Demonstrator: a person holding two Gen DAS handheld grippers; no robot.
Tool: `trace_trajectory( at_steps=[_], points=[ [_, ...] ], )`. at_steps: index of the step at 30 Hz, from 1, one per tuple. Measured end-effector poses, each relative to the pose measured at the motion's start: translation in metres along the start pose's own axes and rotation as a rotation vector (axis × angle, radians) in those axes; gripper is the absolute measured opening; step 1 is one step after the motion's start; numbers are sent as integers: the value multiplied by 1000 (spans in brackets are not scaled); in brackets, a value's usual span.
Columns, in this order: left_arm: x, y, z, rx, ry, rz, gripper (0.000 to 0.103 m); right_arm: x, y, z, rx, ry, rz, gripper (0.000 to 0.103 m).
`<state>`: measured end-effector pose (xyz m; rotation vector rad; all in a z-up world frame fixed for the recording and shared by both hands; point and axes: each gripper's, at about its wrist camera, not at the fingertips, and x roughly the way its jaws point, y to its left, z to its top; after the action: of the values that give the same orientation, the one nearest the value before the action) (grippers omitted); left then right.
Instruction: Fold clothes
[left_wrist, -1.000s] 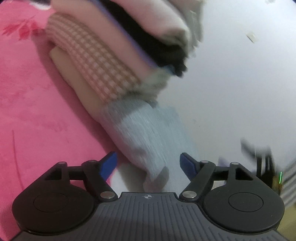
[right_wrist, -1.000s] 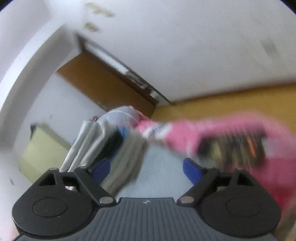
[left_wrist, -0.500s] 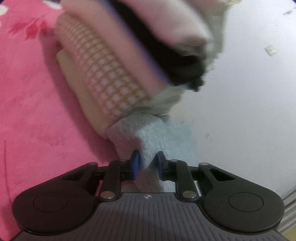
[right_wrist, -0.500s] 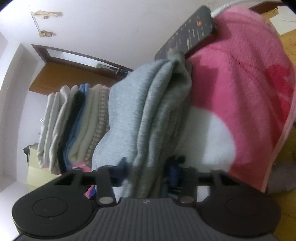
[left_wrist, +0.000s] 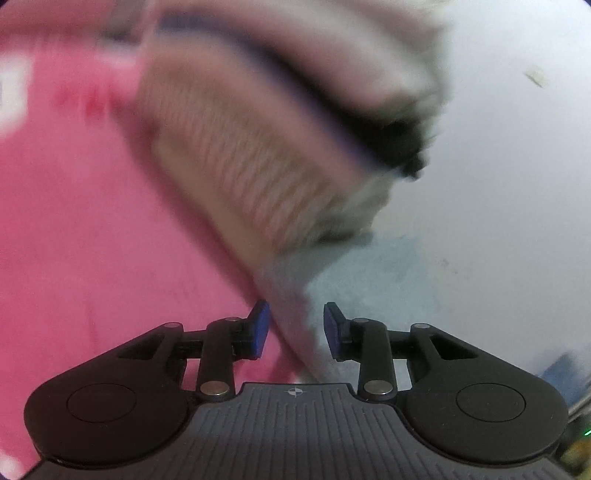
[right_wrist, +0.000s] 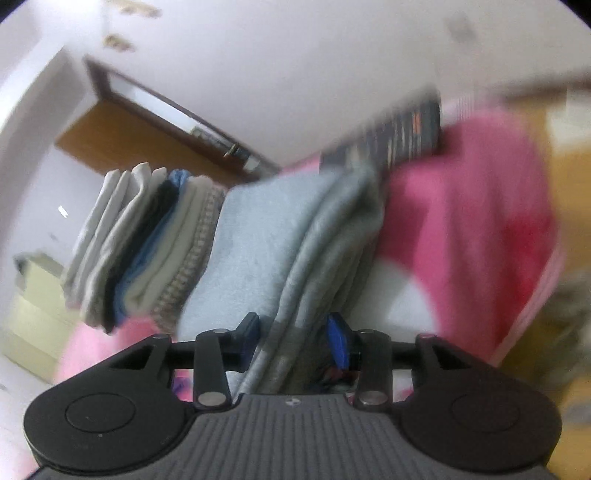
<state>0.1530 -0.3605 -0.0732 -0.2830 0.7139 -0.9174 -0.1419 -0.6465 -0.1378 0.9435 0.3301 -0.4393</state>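
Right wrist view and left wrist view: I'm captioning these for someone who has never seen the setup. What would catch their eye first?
Probably the pink blanket filling the right of the right wrist view. Next, the stack of folded clothes at left, with a grey garment running down between the right gripper fingers. In the blurred left view, the left gripper jaws are opening around the same grey cloth.

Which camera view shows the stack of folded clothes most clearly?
The right wrist view: the stack of folded clothes is fairly sharp there, its layers seen edge-on beside the grey garment. In the left wrist view the stack fills the frame but is heavily blurred.
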Motion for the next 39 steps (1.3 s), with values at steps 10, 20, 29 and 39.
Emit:
trace_trajectory(
  at_steps=[10,20,29,39],
  points=[
    [78,-82,-13,380,106,69,44,98,118,44,-552,-71,-30,38],
    [89,-60,-22,382,92,40,44,195,134,85,-631,106,-140,35],
    [69,-56,-6,393,69,30,46,171,143,87,-583,61,-163,34],
    [91,-11,8,154,161,27,68,25,89,-69,-576,29,-163,34]
  ],
)
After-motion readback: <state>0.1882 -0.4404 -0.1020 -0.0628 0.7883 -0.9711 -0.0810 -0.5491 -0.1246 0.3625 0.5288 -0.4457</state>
